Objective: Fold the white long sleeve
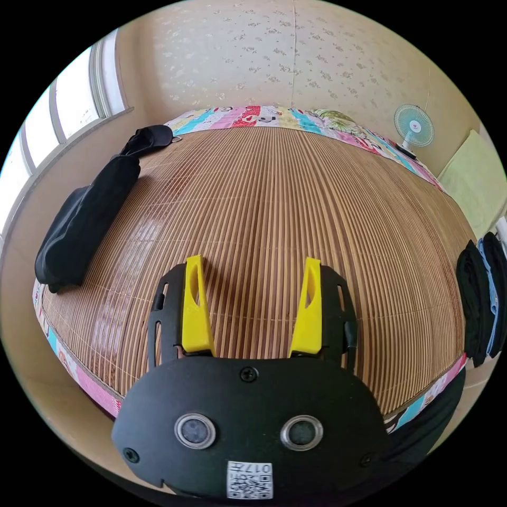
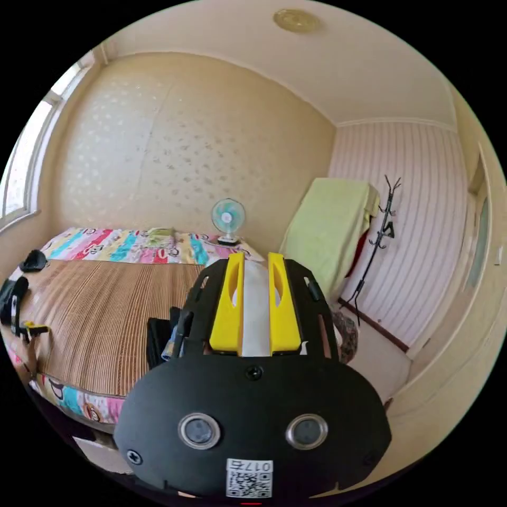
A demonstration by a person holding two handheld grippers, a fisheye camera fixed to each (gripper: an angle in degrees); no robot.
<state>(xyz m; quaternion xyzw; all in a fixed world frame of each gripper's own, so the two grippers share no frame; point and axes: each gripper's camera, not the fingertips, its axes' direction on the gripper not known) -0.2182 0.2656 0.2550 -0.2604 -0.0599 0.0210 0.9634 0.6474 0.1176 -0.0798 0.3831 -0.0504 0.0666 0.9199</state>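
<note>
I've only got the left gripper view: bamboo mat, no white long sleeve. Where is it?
Observer: In the right tongs. Both yellow jaws are shut on a strip of the white long sleeve fabric.
Operator: Anything standing past the bed on that side?
Observer: A black metal coat stand, in front of the pink striped wall.

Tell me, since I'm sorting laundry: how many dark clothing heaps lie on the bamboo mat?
2: a black bundle by the window-side edge, and a dark folded stack at the opposite edge. More may be hidden.
</note>
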